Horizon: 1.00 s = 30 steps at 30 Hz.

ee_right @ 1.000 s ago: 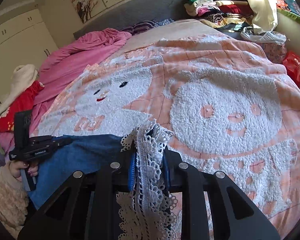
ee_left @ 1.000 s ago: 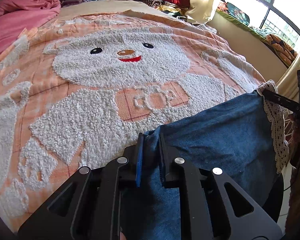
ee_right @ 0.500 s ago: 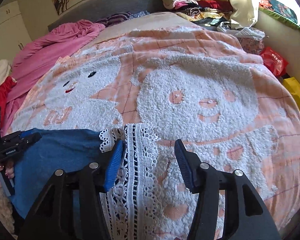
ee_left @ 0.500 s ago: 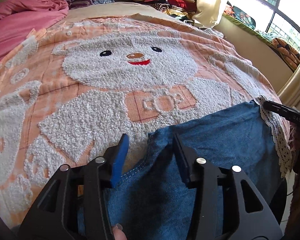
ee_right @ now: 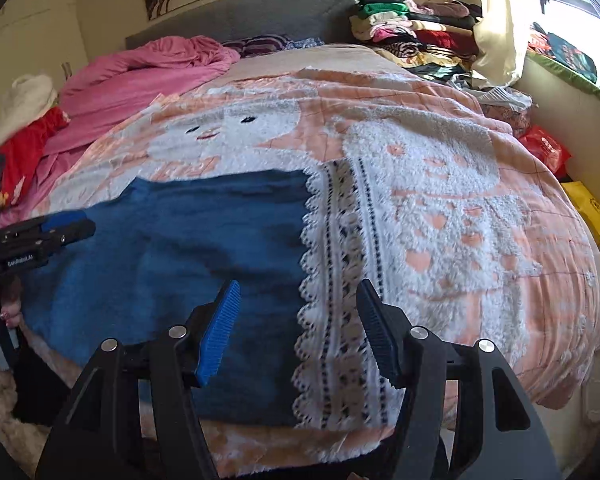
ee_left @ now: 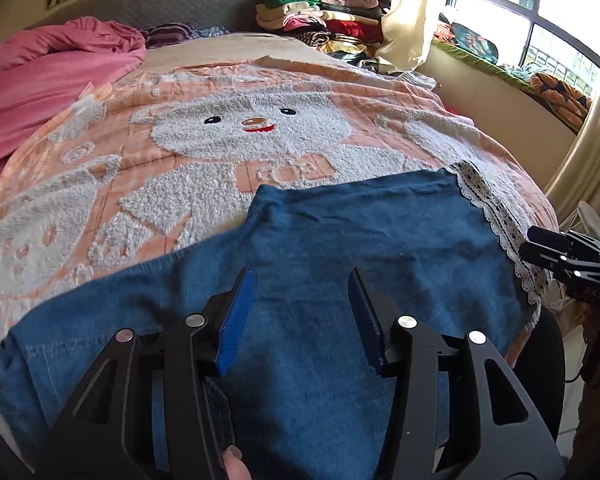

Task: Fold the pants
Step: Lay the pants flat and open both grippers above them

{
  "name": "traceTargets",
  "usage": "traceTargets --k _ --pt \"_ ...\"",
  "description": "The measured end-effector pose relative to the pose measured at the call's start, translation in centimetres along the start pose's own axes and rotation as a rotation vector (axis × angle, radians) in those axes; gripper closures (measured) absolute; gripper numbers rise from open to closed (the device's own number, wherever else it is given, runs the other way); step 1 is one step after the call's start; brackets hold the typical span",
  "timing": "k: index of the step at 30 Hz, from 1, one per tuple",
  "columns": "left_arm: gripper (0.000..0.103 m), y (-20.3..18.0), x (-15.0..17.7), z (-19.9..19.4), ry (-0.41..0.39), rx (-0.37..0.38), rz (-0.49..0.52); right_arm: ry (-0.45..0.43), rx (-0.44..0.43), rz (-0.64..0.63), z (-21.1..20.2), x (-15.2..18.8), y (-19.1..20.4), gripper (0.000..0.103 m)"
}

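Blue denim pants (ee_left: 360, 232) lie flat across the near edge of the bed, with a white lace hem (ee_right: 340, 260) at their right end. My left gripper (ee_left: 300, 276) hovers over the denim, jaws apart and clear of the cloth. My right gripper (ee_right: 299, 286) is above the lace hem, its jaws opening, with no fabric pinched between the pads. In the right wrist view the left gripper (ee_right: 72, 224) shows at the pants' left end. The right gripper (ee_left: 540, 246) shows past the lace in the left wrist view.
The pants rest on a peach blanket with white bear figures (ee_left: 220, 140). A pink duvet (ee_left: 40, 72) lies at the far left, and stacked clothes (ee_left: 320, 12) sit by the headboard. A red bag (ee_right: 544, 148) and a yellow bag (ee_right: 592, 208) lie beside the bed.
Both grippers were shut on the pants, the left on denim and the right on the lace hem. Both opened, let go and drew back toward me. The pants now lie flat.
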State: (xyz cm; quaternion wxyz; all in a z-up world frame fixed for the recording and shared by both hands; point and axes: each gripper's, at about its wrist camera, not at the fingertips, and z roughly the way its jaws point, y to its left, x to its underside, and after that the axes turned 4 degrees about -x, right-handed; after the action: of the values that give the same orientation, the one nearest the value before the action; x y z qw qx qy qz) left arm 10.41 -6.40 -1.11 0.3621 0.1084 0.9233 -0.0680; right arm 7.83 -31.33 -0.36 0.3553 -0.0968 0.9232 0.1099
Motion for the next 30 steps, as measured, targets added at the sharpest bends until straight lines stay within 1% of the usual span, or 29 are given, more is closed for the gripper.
traceTargets --k 2,5,6,8,9,10,12,14,17,20,23,26,30 --pt "0.062 0.0 1.0 -0.4 0.011 -0.024 0.005 0.009 0.009 -0.041 0.0 0.7 1.2 0.044" --pt "0.061 0.2 2.7 -0.1 0.057 -0.050 0.019 0.037 0.001 -0.027 0.4 1.2 1.1 0.044" --pt "0.061 0.3 3.3 0.0 0.074 -0.071 0.028 0.048 0.014 -0.025 0.6 1.5 0.9 0.044" --pt "0.061 0.8 4.3 0.2 0.094 -0.087 0.022 0.094 0.065 -0.020 1.2 2.2 0.1 0.044" --pt "0.061 1.0 4.6 0.2 0.092 -0.087 0.021 0.107 0.064 -0.015 1.4 2.5 -0.3 0.044" --pt "0.061 1.1 4.7 0.2 0.088 -0.090 0.027 0.101 0.051 -0.010 1.4 2.7 -0.6 0.044" --pt "0.061 1.1 5.0 0.4 0.083 -0.095 0.043 0.097 0.054 -0.016 1.5 2.9 -0.5 0.044" --pt "0.061 1.3 5.0 0.9 0.087 -0.092 0.032 0.096 0.060 -0.025 1.7 3.1 -0.4 0.044" --pt "0.061 1.3 4.8 0.8 0.086 -0.087 0.022 0.078 0.042 0.004 1.1 3.0 -0.5 0.044" --pt "0.060 1.0 4.4 -0.3 0.095 -0.065 0.033 0.044 -0.035 0.082 -0.9 3.3 -1.3 0.044" --pt "0.054 1.0 4.0 -1.7 0.087 -0.039 0.021 0.005 -0.064 0.158 -3.0 3.8 -2.1 0.044" --pt "0.052 0.4 3.7 -2.8 0.064 -0.024 0.030 -0.011 -0.046 0.185 -4.5 4.2 -2.7 0.044" --pt "0.048 -0.4 2.7 -4.0 0.033 0.001 0.040 -0.018 -0.037 0.210 -5.4 4.7 -3.2 0.044"
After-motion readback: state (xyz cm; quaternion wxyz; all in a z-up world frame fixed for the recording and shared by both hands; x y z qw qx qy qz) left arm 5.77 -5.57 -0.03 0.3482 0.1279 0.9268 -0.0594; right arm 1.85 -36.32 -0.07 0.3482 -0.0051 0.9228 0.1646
